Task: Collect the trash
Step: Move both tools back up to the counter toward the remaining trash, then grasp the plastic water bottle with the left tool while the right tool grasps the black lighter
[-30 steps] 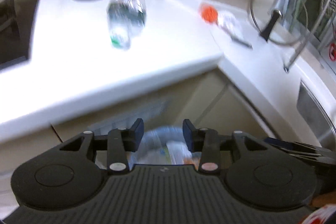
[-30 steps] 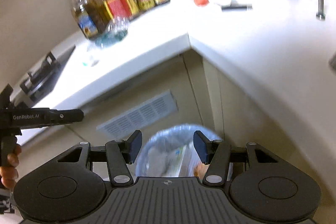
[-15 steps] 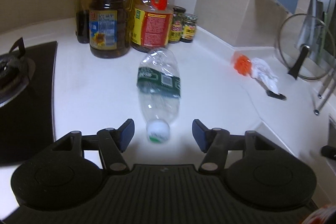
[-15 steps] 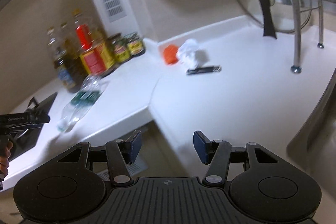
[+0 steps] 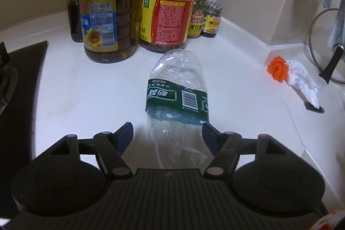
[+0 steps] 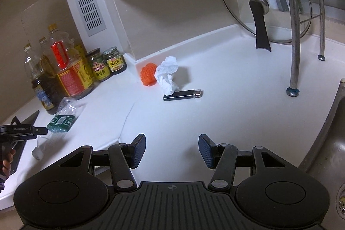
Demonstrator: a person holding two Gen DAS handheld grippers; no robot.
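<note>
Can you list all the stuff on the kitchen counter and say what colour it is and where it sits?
empty bottle: 1, clear with green label, lying down between the left jaws
oil bottles: several, amber and yellow, back by the wall
sauce jars: 2, yellow labels, beside the oil bottles
orange wad: 1, in the corner
crumpled tissue: 1, white, touching the wad
lighter: 1, black, lying by the tissue
pot lid: 1, glass, leaning upright
left gripper: black, jaws just opened, open around the bottle
right gripper: black, open, empty
</note>
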